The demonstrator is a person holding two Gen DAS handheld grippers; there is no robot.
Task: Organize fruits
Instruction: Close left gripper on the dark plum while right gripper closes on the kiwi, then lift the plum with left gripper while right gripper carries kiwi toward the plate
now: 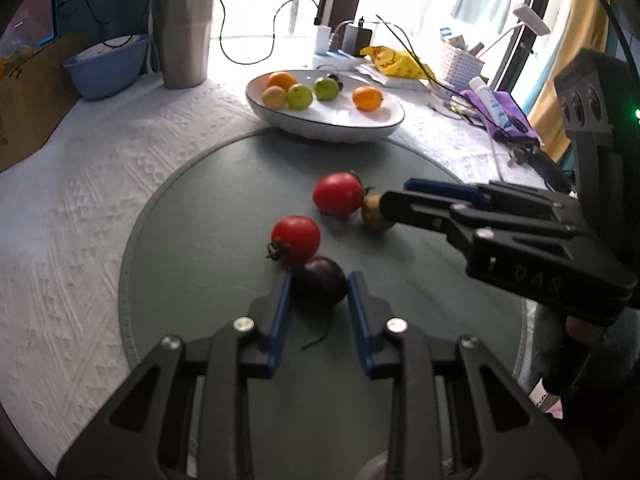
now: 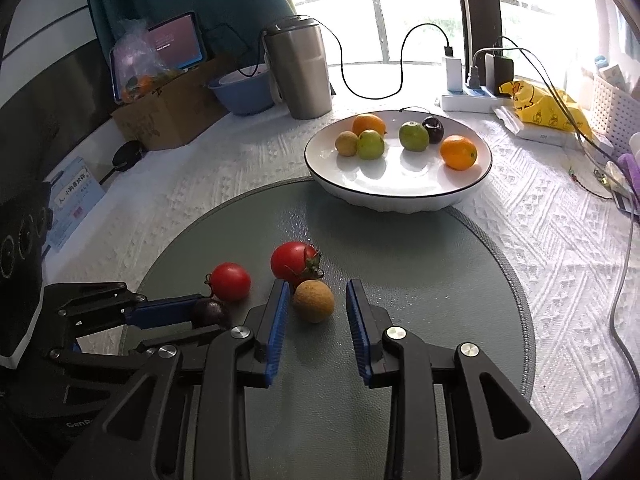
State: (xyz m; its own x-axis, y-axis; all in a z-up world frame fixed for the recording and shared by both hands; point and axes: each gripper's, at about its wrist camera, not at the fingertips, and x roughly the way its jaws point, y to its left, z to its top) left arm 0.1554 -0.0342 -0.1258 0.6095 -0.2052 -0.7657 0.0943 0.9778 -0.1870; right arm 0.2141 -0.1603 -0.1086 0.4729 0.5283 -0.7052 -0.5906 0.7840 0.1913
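Note:
On the round grey mat (image 1: 208, 264) lie two red tomatoes (image 1: 296, 239) (image 1: 338, 194), a dark purple plum (image 1: 320, 284) and a small brown fruit (image 2: 313, 301). My left gripper (image 1: 319, 282) is open with its blue pads on either side of the plum. My right gripper (image 2: 316, 292) is open around the brown fruit, which sits nearer the left pad. The right gripper also shows in the left wrist view (image 1: 390, 196) at the brown fruit (image 1: 374, 214). A white bowl (image 2: 400, 196) behind the mat holds oranges, green fruits, a yellowish fruit and a dark plum.
A steel tumbler (image 2: 300, 72), a blue bowl (image 2: 244, 92) and a cardboard box (image 2: 168, 116) stand at the back left. A power strip with chargers (image 2: 476, 96), a yellow bag (image 2: 548, 108), a white basket (image 2: 612, 108) and cables lie at the back right.

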